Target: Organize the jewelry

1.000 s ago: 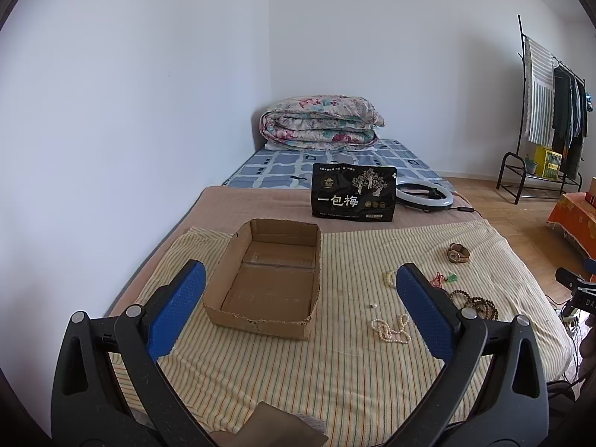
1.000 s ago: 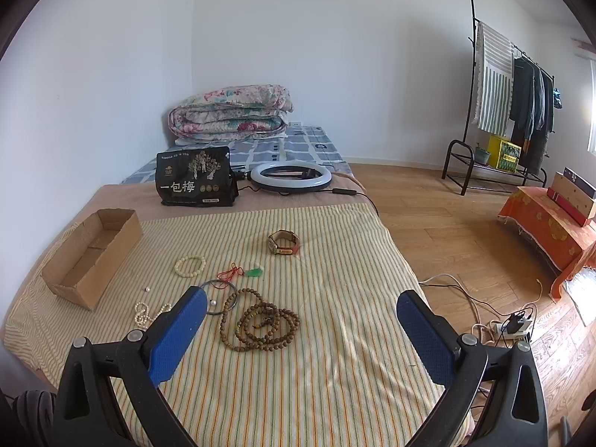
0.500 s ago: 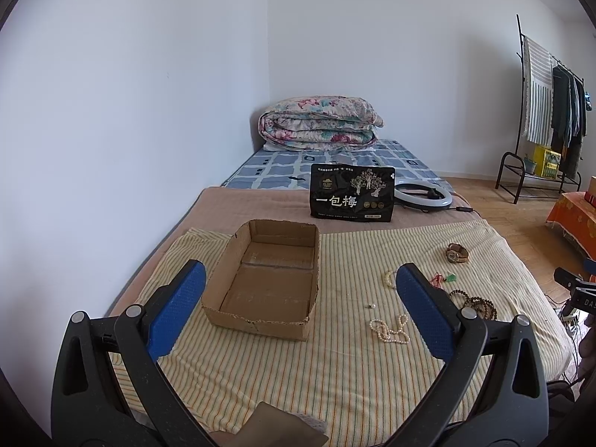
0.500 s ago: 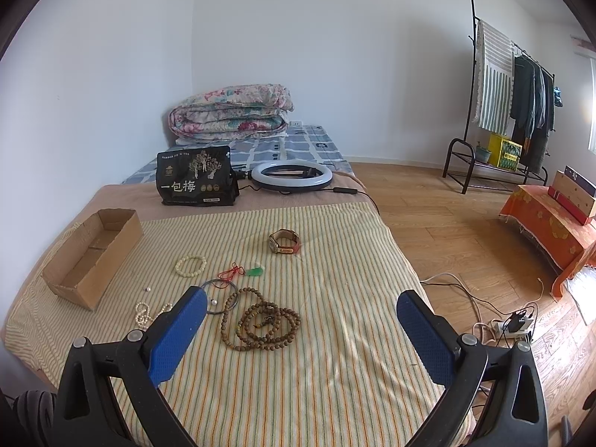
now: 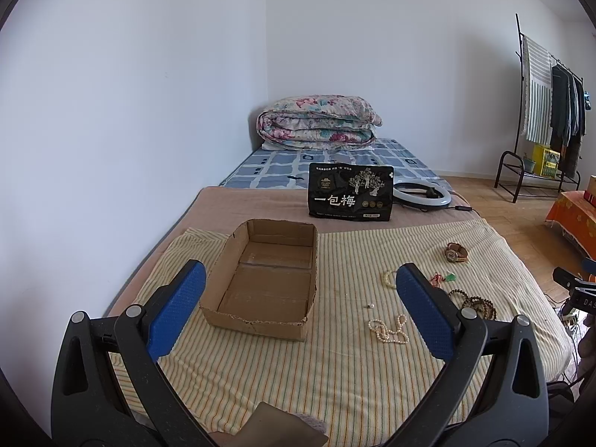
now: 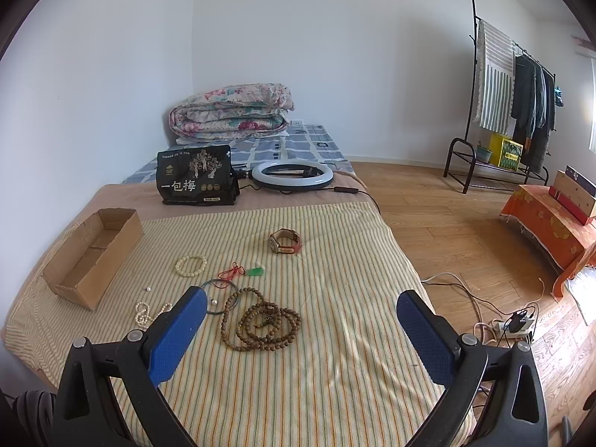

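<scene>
Hovering wide open and empty over the near bed edge, both grippers, right (image 6: 298, 331) and left (image 5: 298, 309), with wooden beads (image 6: 260, 322) lying just ahead of the right, box (image 5: 266, 279) far left.

Your left gripper (image 5: 301, 311), black frame, blue textured pads (image 5: 175, 314), silver screws at 8 and 4 o'clock, right gripper (image 6: 301, 331) alike.

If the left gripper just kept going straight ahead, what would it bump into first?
Probably the cardboard box. The open left gripper points right at its near wall, and nothing lies between on the striped cloth. Depth is hard to judge, so it might meet the cloth first.
</scene>
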